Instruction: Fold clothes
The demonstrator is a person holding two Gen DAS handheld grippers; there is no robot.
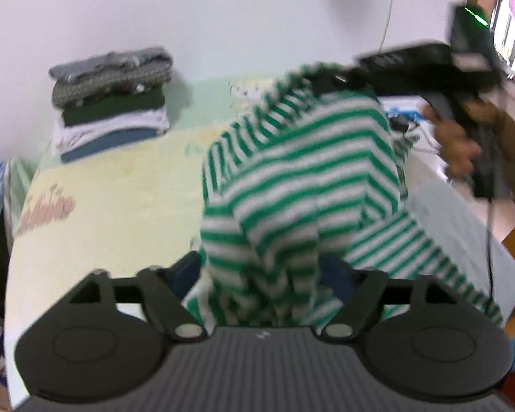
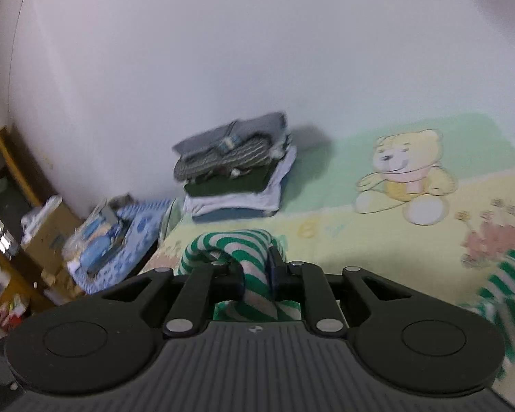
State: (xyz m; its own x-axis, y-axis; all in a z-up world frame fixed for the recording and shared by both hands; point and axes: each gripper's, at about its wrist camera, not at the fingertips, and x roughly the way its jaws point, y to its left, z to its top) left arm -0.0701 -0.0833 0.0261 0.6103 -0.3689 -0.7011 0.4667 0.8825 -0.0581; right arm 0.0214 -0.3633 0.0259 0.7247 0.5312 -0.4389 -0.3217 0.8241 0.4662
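A green-and-white striped garment [image 1: 302, 171] hangs lifted over the bed. In the left wrist view its top edge is pinched by my right gripper [image 1: 336, 80], which a hand [image 1: 456, 137] holds at the upper right. In the right wrist view, my right gripper [image 2: 257, 267] is shut on a bunched fold of the striped garment [image 2: 230, 243], and another part of it trails at the right edge. My left gripper [image 1: 262, 269] stands open, jaws wide apart, with the garment's lower folds draped loosely between the fingers.
A stack of folded clothes [image 1: 110, 103] [image 2: 237, 168] sits at the back of the bed against the white wall. The bed sheet [image 1: 120, 189] [image 2: 360, 233] is pale yellow-green with a bear print [image 2: 405, 175]. Cluttered bags and boxes [image 2: 103, 237] lie beside the bed.
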